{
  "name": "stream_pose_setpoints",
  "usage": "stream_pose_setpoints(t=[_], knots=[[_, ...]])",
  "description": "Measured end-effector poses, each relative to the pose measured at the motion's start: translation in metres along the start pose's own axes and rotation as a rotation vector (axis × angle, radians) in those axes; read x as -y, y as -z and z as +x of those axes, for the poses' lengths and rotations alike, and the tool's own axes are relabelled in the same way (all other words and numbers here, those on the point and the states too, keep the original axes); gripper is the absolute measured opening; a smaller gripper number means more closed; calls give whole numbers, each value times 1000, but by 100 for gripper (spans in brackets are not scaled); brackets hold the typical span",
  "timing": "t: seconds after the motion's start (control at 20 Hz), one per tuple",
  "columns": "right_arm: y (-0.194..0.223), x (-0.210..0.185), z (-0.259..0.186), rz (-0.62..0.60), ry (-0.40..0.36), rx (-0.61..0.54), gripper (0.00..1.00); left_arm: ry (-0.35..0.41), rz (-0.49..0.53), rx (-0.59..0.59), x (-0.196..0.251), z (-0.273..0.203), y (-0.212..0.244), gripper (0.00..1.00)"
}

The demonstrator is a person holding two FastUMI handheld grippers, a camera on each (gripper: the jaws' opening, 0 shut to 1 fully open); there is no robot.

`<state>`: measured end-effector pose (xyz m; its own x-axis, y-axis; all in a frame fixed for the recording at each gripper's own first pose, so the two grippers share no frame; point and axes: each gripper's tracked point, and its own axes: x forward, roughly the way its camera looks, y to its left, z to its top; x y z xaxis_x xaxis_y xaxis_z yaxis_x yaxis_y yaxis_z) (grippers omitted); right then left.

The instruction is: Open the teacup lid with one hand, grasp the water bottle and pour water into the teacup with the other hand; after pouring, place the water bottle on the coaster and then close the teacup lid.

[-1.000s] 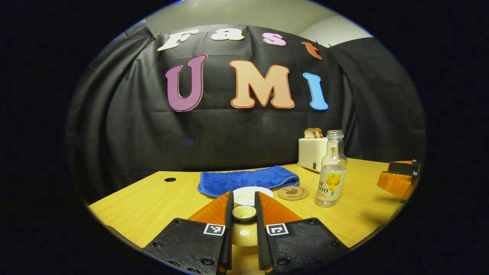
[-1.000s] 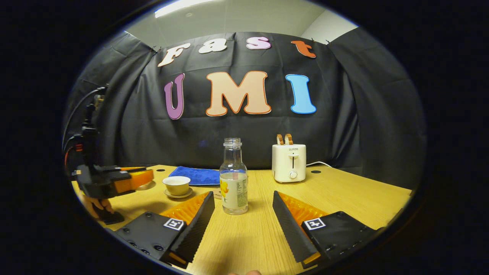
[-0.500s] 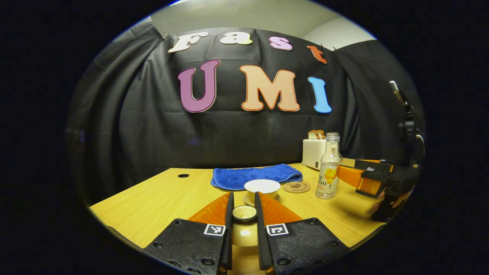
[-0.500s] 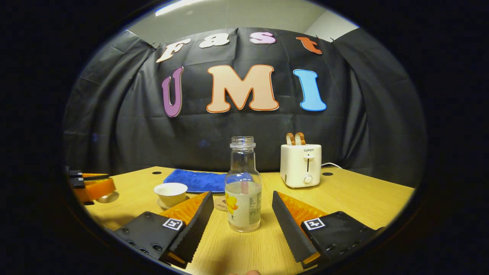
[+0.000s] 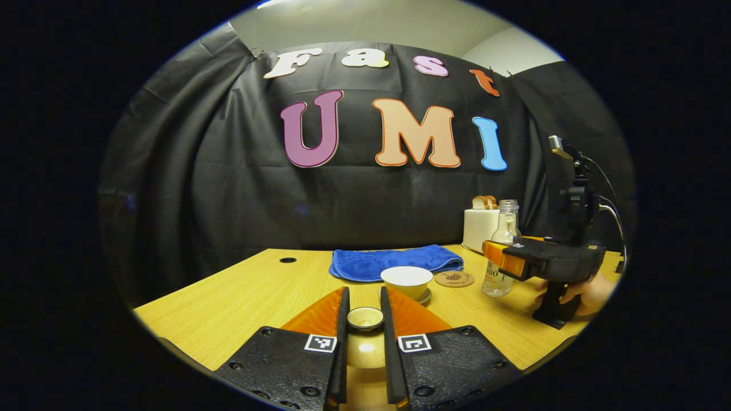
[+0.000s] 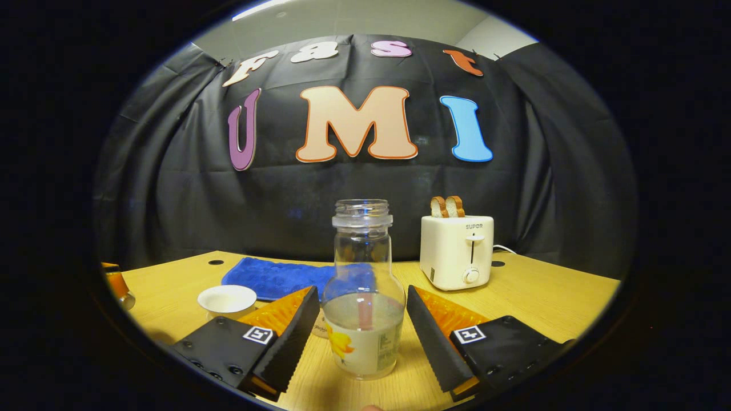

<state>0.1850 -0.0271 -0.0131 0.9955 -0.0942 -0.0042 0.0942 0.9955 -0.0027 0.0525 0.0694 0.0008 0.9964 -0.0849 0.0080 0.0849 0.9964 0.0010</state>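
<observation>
Wood-grain table carries everything, backed by the black cloth wall. Blue towel lies folded toward the rear; white toaster with two bread slices stands at the back right. Right hand-held gripper is open, its fingers set either side of the water bottle with a gap on each side, not pressing. Bottle is upright, uncapped, partly filled, standing on the table. Left hand-held gripper is closed on the teacup lid, gripped by its knob and held off the cup. Teacup sits uncovered on its saucer in front of the towel. Round coaster lies bare between teacup and bottle.
</observation>
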Motion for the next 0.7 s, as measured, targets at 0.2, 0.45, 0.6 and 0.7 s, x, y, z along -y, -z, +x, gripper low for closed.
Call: stream_pose_setpoints(t=[0.2, 0.45, 0.6, 0.7], knots=[[2, -1, 15, -2, -6, -7, 80, 9, 0, 1, 2, 0, 0, 24], [2, -8, 22, -59, -29, -11, 72, 17, 1, 1, 3, -1, -1, 24], [-3, -17, 24, -220, -39, 15, 72, 20, 2, 1, 3, 1, 0, 24], [-5, -30, 26, -353, -54, 31, 72, 16, 1, 1, 1, 0, 0, 24]])
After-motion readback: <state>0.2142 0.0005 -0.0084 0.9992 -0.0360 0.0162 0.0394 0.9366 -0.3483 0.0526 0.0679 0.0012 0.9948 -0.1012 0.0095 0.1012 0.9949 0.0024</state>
